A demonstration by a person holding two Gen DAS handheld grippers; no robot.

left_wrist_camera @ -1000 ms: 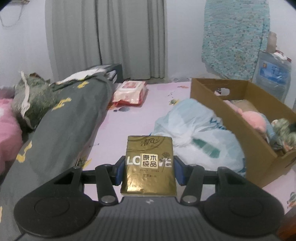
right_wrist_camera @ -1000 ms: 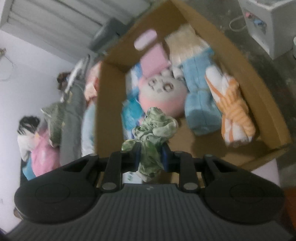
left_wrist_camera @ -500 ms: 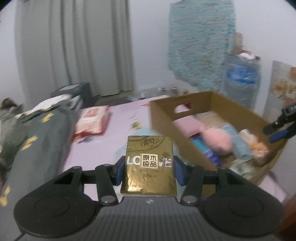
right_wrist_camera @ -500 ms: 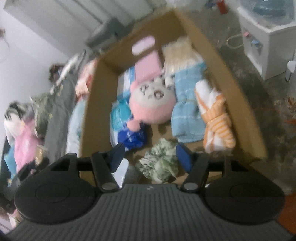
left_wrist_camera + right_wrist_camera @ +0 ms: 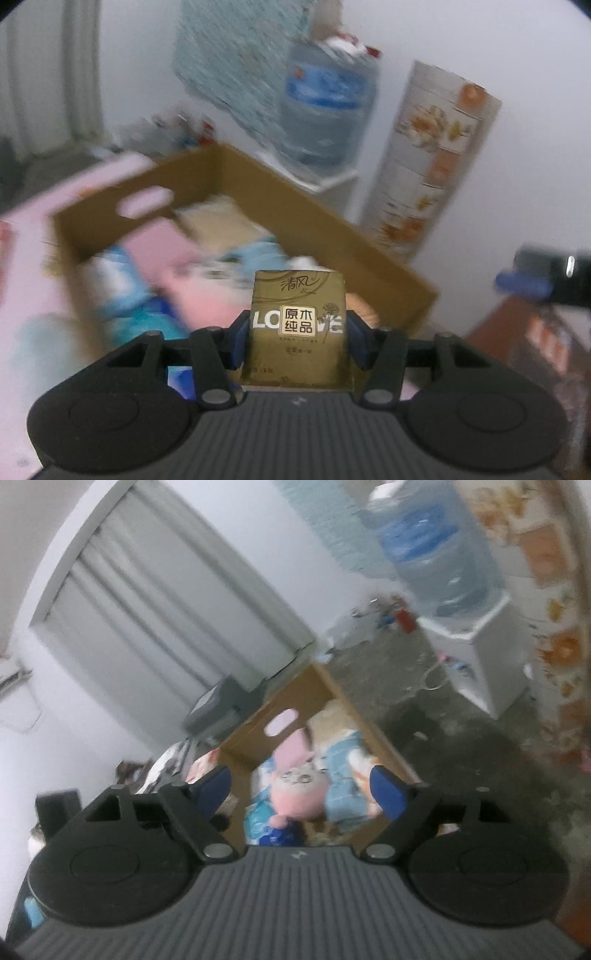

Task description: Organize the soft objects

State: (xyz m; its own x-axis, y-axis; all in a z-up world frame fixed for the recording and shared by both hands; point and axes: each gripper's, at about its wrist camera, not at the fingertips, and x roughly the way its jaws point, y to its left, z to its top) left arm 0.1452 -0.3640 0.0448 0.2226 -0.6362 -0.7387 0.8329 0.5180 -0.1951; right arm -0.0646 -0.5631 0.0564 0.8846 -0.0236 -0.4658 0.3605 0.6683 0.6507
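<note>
My left gripper (image 5: pixel 297 328) is shut on a gold tissue pack (image 5: pixel 298 325) and holds it over the near end of the cardboard box (image 5: pixel 325 218). The box holds a pink plush toy (image 5: pixel 299 788), blue towels (image 5: pixel 341 771) and other soft items, blurred in the left wrist view. My right gripper (image 5: pixel 301 790) is open and empty, raised above the box (image 5: pixel 295 690). Its blue fingertip shows at the right edge of the left wrist view (image 5: pixel 524 286).
A water dispenser with a blue bottle (image 5: pixel 328 107) stands behind the box. A flower-patterned roll (image 5: pixel 432 162) leans on the wall. Grey curtains (image 5: pixel 166 605) hang at the back. The pink bedsheet (image 5: pixel 33 236) lies left of the box.
My right gripper opened, dropped the green cloth into the box and rose away. My left gripper swung right with the tissue pack, from the bed to over the box.
</note>
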